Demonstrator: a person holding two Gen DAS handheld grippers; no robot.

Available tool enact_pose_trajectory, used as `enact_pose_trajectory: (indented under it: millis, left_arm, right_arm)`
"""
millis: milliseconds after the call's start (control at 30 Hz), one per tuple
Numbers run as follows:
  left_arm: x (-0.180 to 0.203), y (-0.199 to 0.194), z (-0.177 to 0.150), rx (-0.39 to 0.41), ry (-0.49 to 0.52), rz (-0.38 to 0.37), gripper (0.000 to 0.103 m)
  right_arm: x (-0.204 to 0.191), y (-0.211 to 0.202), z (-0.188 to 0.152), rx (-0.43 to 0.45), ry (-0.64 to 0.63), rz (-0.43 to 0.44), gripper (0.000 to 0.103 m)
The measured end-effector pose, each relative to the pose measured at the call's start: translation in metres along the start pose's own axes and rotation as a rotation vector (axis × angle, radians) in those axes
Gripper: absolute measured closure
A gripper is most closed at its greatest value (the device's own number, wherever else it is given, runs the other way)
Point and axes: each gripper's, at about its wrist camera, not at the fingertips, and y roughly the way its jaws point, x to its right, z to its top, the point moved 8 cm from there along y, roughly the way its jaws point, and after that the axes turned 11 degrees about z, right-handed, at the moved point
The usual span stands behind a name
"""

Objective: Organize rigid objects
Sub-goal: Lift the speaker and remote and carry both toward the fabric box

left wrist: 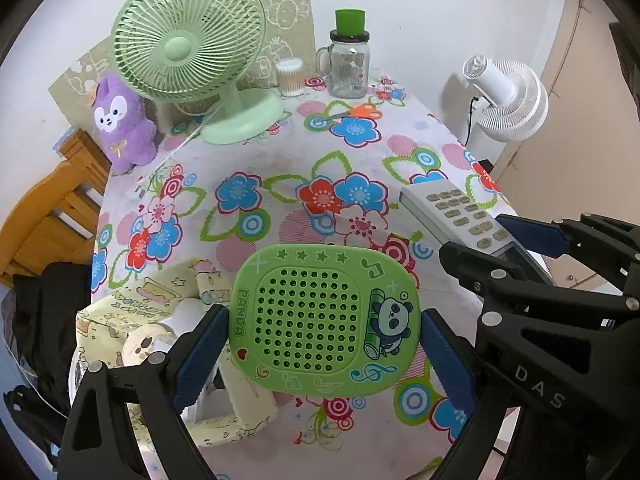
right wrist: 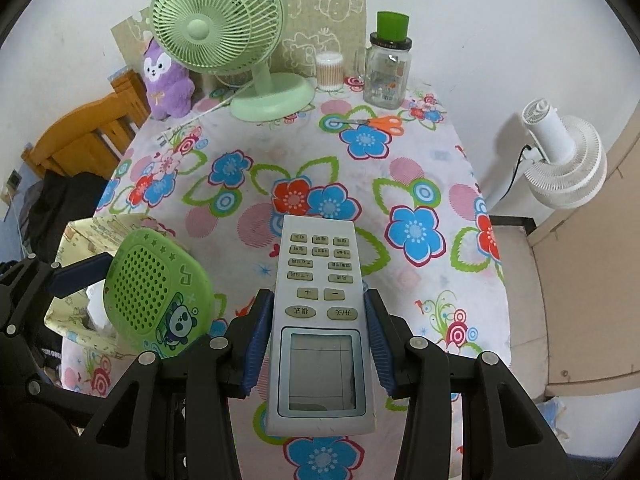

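Observation:
My left gripper (left wrist: pixel 324 344) is shut on a green panda speaker (left wrist: pixel 325 318) and holds it above the near part of the flowered table (left wrist: pixel 280 168). The speaker also shows in the right wrist view (right wrist: pixel 156 292), with the left gripper (right wrist: pixel 60 280) at its left. My right gripper (right wrist: pixel 318 340) is shut on a grey-white remote control (right wrist: pixel 320 320), buttons up, above the table (right wrist: pixel 420 272). In the left wrist view the remote (left wrist: pixel 460 216) sticks out at the right, held by the right gripper (left wrist: pixel 516 240).
A green desk fan (left wrist: pixel 192 48), purple plush (left wrist: pixel 120 120), cotton swab tub (left wrist: pixel 290 76), glass jar with green lid (left wrist: pixel 348 64) and orange scissors (left wrist: pixel 352 114) stand at the back. A yellow patterned pouch (left wrist: pixel 168 320) lies near left. A white fan (left wrist: pixel 508 96) stands right, off the table.

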Motion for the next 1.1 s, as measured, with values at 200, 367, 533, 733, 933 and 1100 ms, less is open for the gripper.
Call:
enact_pose_trajectory:
  millis: [200,367,533,733,933,1100]
  left_arm:
    - [-0.013,-0.008,-0.003,0.010,-0.011,0.000,0.008]
    - [-0.022,-0.011,-0.006,0.015,-0.020,-0.004,0.008]
    - [-0.028,-0.015,-0.012,0.028,-0.009,-0.006,0.008]
    - [-0.046,-0.014,-0.019,0.032,-0.021,-0.001,0.008]
    - [-0.068,-0.011,-0.026,0.029,-0.034,0.011,0.008]
    - [-0.089,-0.008,-0.033,0.025,-0.044,0.019,0.008]
  right_arm:
    - [-0.014,-0.007,0.002,0.016,-0.013,-0.010,0.055]
    - [-0.029,-0.009,0.003,0.025,-0.024,-0.008,0.055]
    - [-0.046,-0.006,0.002,0.027,-0.031,0.007,0.055]
    - [-0.067,-0.001,0.003,0.030,-0.049,0.012,0.055]
    - [-0.091,0.008,0.005,0.030,-0.069,0.023,0.055]
    - [-0.111,0.017,0.008,0.028,-0.075,0.034,0.055]
